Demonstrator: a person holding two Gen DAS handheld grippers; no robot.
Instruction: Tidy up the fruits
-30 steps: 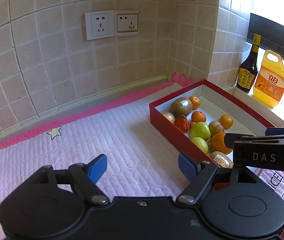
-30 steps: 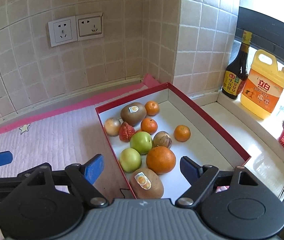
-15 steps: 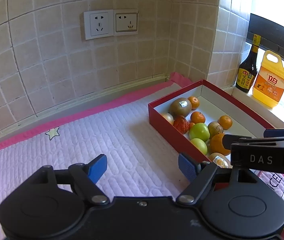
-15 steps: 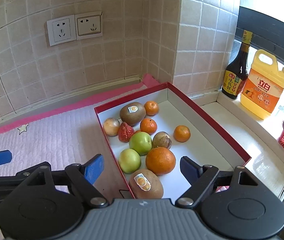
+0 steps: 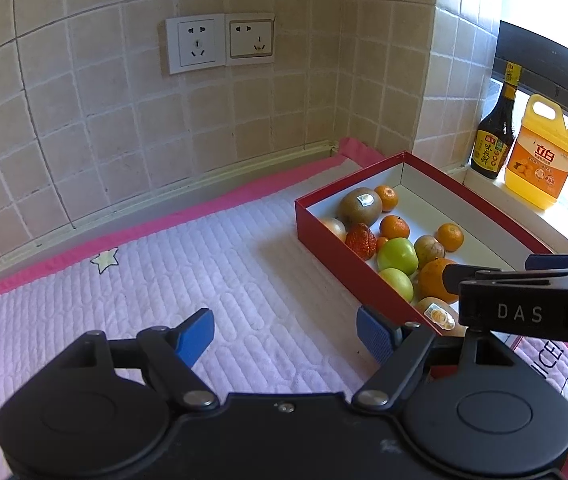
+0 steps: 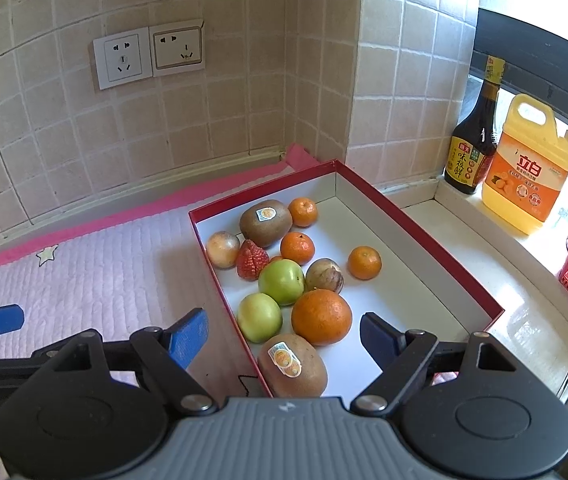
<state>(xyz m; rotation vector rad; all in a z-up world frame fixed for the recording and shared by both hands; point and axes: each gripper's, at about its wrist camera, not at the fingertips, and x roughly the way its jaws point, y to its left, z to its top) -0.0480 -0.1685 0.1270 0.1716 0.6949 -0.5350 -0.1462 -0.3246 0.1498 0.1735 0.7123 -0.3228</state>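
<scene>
Both my jaws hang released, empty. The fruits sit loose in the red box point(image 6: 436, 240) on the desk. The big orange point(image 6: 321, 317) looks firm and round; I'd grip across its middle, gently.

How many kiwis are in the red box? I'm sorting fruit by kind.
2: one kiwi at the far end beside a small orange, another kiwi nearest the camera. None seems hidden.

Black left gripper point(image 5: 284, 336), blue fingers point(image 5: 194, 334), grey-bodied right gripper point(image 6: 284, 338)
</scene>
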